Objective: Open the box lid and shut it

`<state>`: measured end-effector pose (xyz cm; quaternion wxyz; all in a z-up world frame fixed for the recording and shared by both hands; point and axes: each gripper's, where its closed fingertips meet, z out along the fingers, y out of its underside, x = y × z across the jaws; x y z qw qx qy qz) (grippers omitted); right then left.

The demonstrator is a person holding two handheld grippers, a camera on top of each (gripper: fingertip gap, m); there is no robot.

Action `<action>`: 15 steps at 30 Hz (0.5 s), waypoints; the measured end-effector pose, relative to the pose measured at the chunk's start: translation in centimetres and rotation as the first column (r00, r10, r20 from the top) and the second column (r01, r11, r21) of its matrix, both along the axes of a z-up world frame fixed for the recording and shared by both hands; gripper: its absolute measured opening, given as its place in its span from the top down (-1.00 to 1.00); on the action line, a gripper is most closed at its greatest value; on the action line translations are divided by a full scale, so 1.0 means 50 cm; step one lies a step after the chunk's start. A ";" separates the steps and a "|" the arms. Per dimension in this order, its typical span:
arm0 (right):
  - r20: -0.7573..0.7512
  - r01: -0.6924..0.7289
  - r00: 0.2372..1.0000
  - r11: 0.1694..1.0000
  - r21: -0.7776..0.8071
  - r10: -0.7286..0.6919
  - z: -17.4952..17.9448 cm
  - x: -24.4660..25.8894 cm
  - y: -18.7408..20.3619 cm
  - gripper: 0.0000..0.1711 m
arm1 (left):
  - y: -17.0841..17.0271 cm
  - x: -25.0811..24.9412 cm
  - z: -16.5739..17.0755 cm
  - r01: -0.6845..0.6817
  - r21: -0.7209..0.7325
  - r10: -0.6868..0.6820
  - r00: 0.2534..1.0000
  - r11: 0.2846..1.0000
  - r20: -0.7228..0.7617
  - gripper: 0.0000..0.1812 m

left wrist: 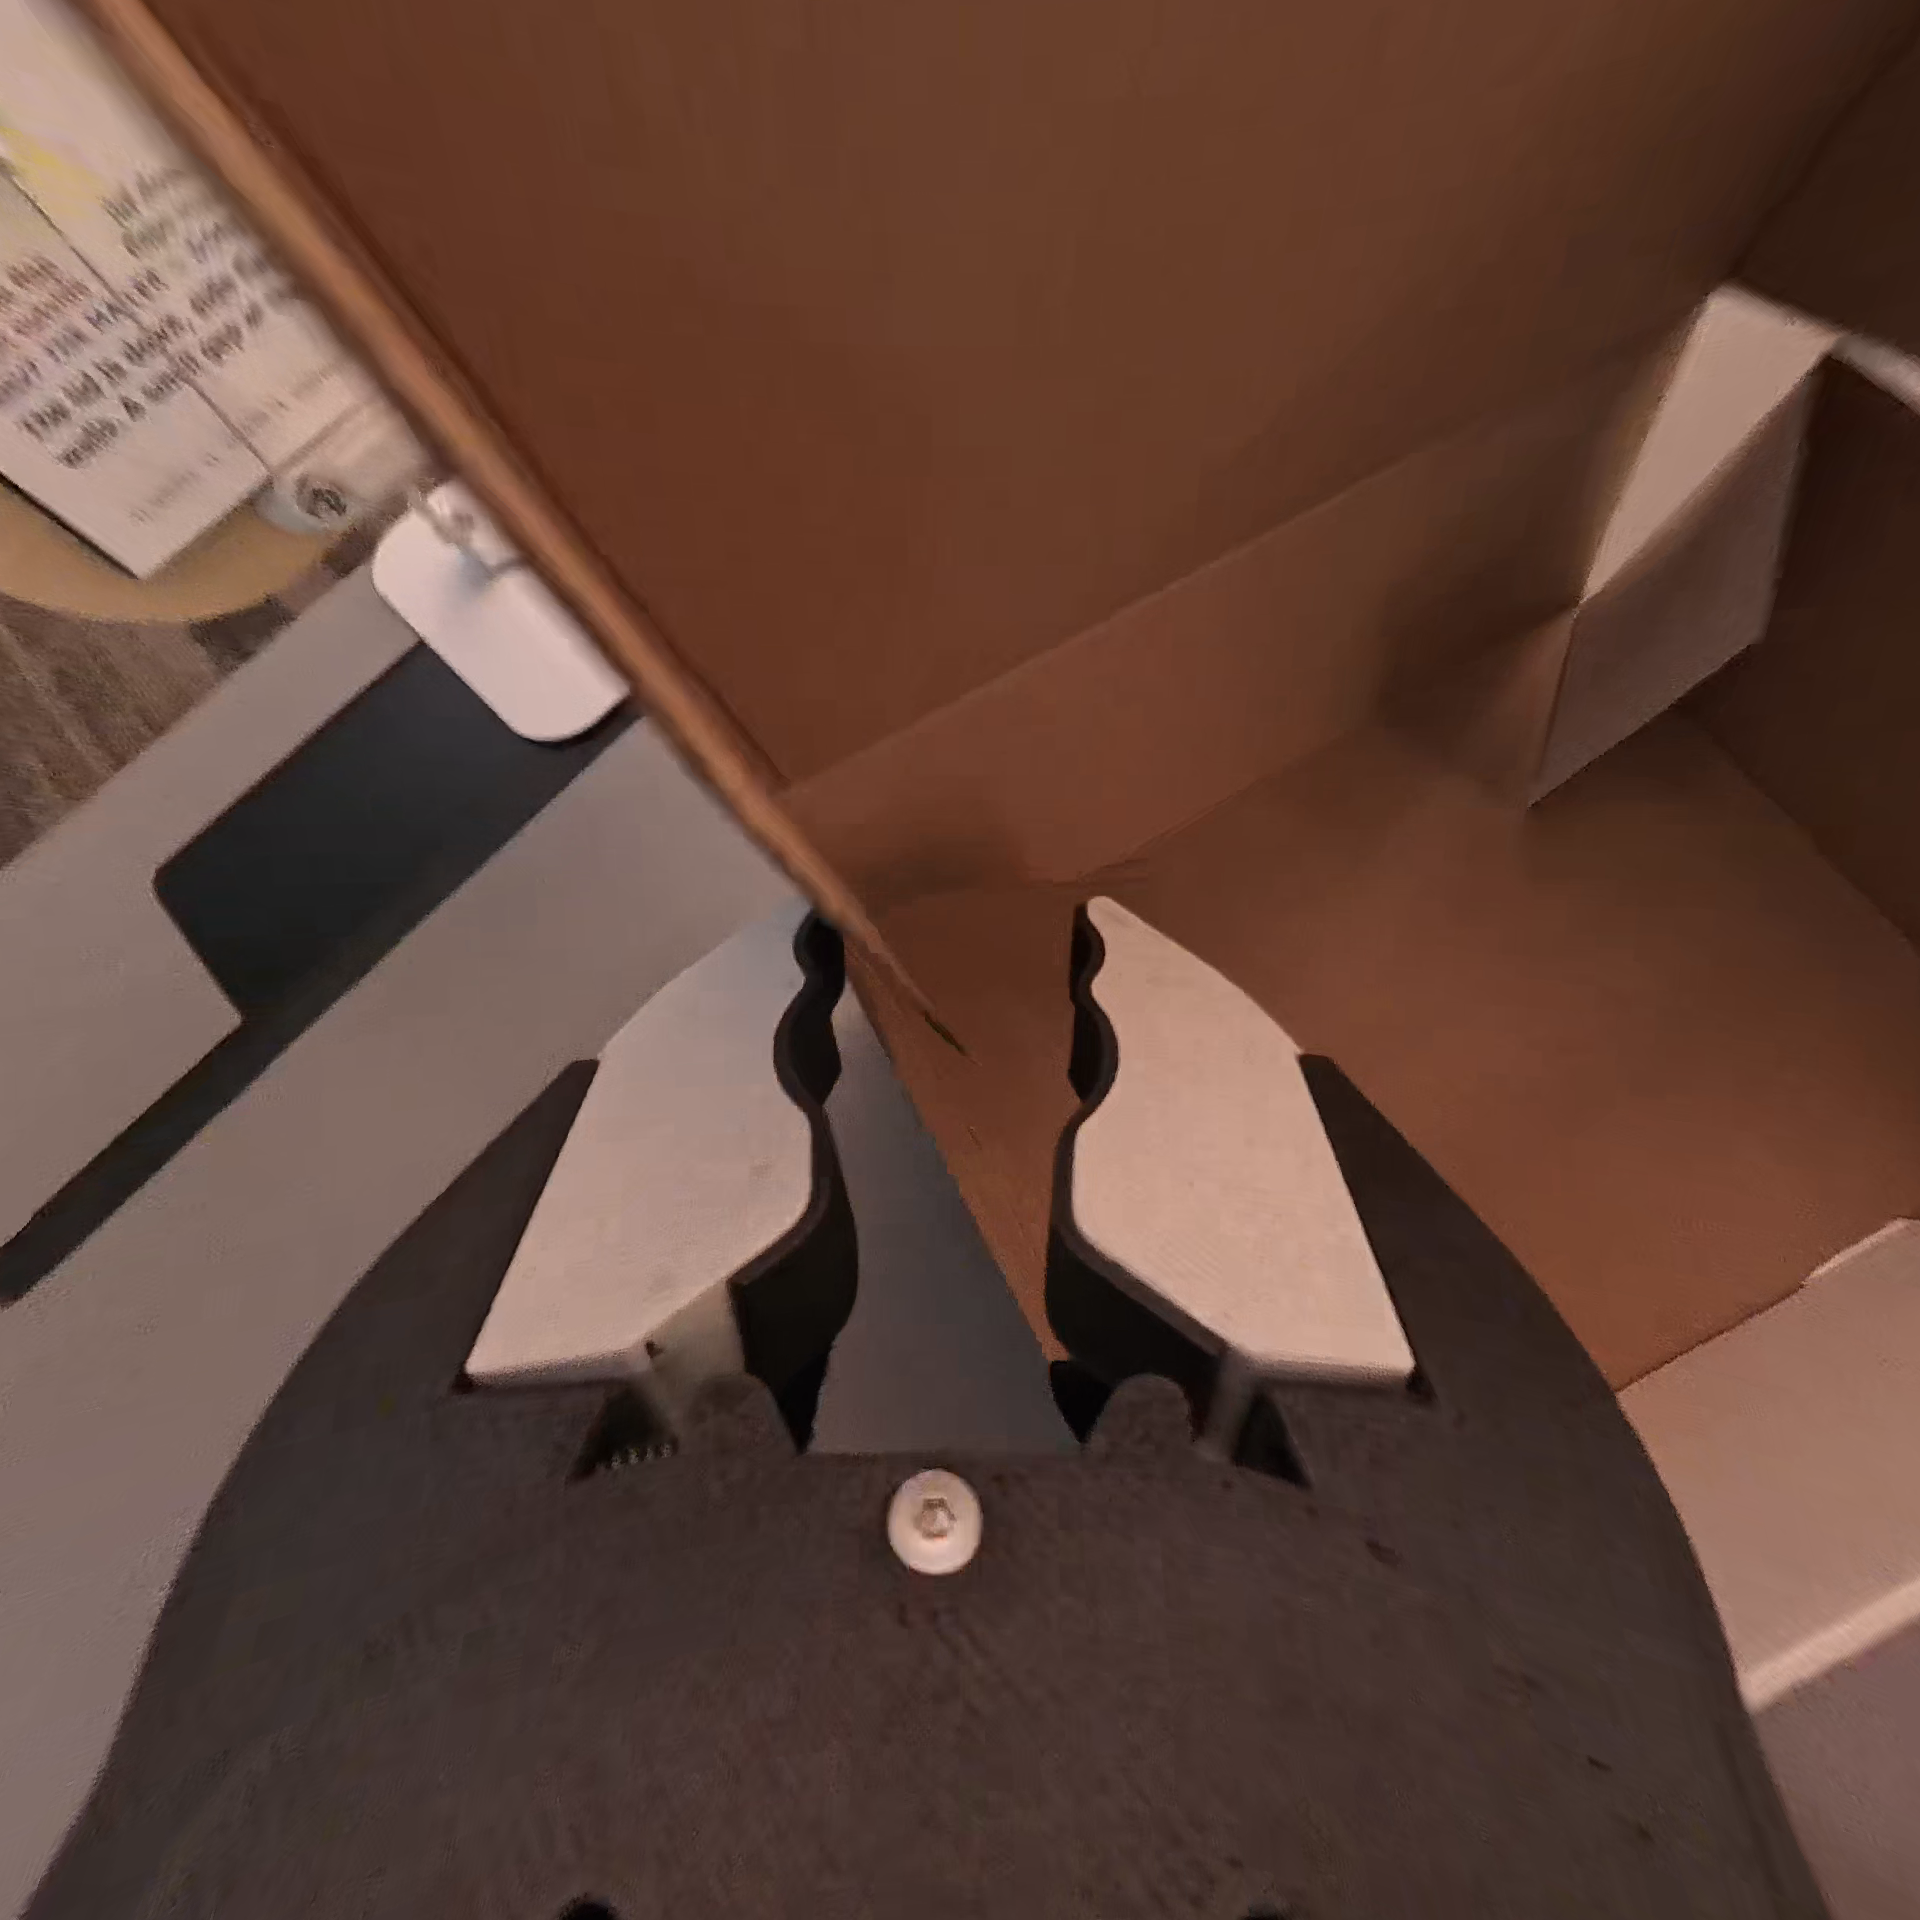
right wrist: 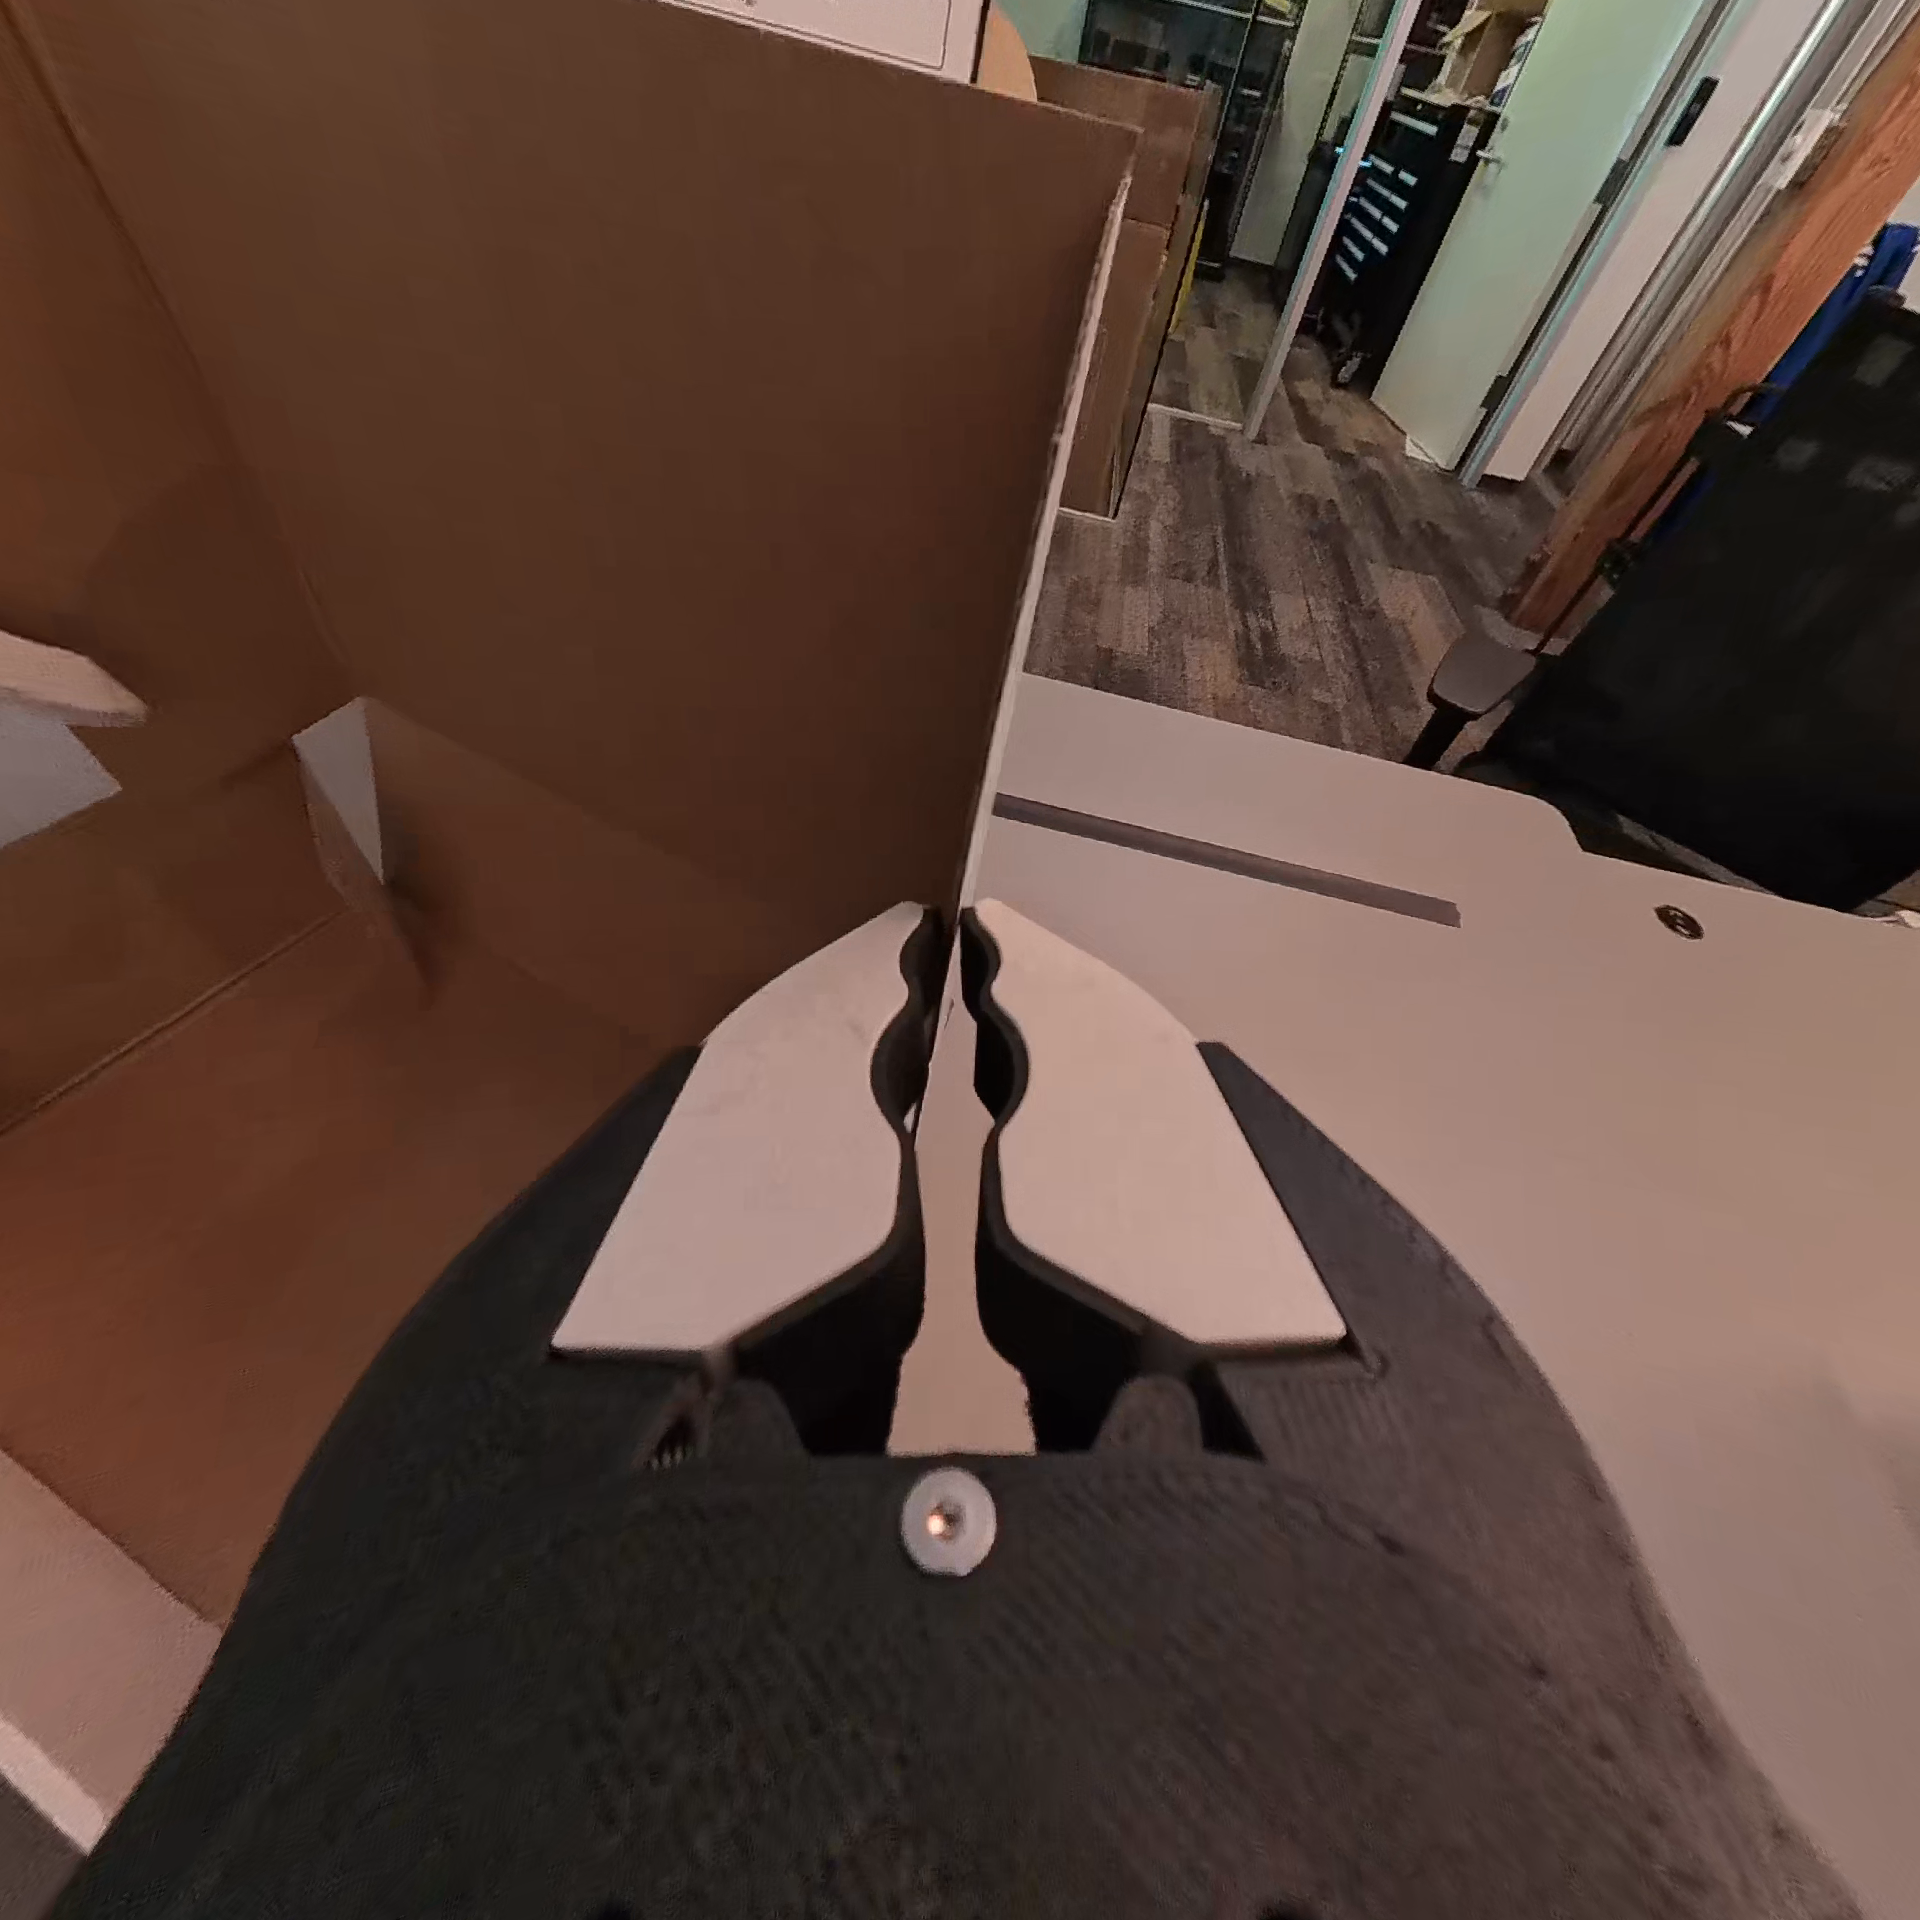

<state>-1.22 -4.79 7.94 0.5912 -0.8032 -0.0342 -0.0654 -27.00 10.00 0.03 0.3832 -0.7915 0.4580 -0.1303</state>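
Clamped in the right hand-held gripper (right wrist: 948,925) was the raised box lid (right wrist: 582,468), pinched at its edge to steady it. Left hand-held gripper (left wrist: 951,920) was spread around the opposite lid edge, ungripped. Box (left wrist: 1558,1039) sat opened on the pale surface (right wrist: 1455,1091).

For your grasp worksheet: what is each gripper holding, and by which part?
The right gripper is shut on the raised brown cardboard box lid, pinching its side edge. The left gripper is open; the lid's other edge lies between its jaws, ungripped.
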 end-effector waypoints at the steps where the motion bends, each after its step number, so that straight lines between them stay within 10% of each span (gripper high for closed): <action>1: -0.001 -0.005 1.000 1.000 -0.002 0.005 0.001 -0.003 -0.001 0.95 | 0.011 -0.005 -0.012 -0.016 0.005 0.017 0.999 1.000 -0.033 0.60; 6: 0.005 -0.025 1.000 0.999 -0.027 0.025 0.006 -0.013 0.006 0.92 | 0.044 -0.016 -0.007 -0.055 0.062 0.057 0.998 0.997 -0.022 0.92; 15: -0.007 -0.059 0.998 0.998 -0.030 0.059 0.010 -0.029 0.026 0.90 | 0.054 -0.014 -0.012 -0.038 0.038 0.037 0.999 0.999 0.030 0.88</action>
